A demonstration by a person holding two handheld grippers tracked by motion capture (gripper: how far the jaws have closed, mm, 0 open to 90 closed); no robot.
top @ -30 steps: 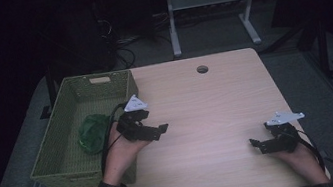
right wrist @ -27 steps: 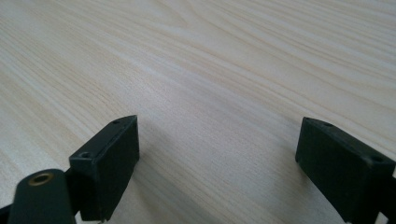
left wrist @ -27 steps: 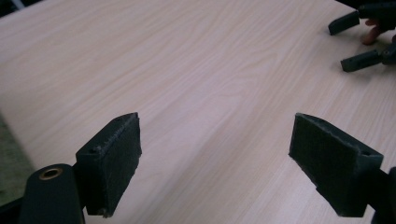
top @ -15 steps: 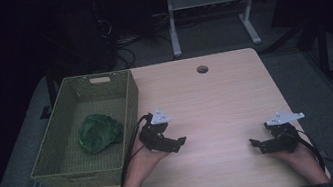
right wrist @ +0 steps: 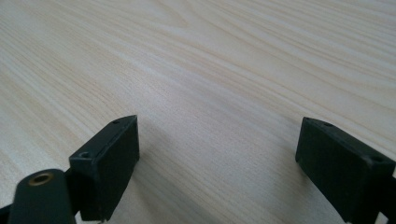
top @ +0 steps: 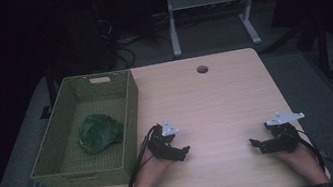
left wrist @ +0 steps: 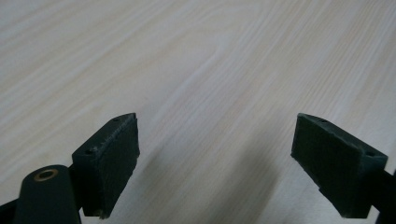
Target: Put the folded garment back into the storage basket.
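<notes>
A green woven basket [top: 127, 111] stands on the left of the wooden table [top: 216, 101], with a crumpled green item [top: 99, 132] lying inside it. My left gripper [top: 183, 152] rests low over the table just right of the basket's near corner, held by a hand. Its jaws stand wide apart over bare wood in the left gripper view [left wrist: 215, 158]. My right gripper [top: 256, 145] sits near the table's front right. It is open too, with nothing between its jaws in the right gripper view [right wrist: 217, 161].
A round cable hole [top: 202, 69] lies near the table's far edge. Behind the table stands a white metal frame [top: 207, 11] on a dark floor. Bare wood stretches between the two grippers.
My left gripper has come away from above the basket's right rim, moving down and toward the table's front. The right gripper has stayed put.
</notes>
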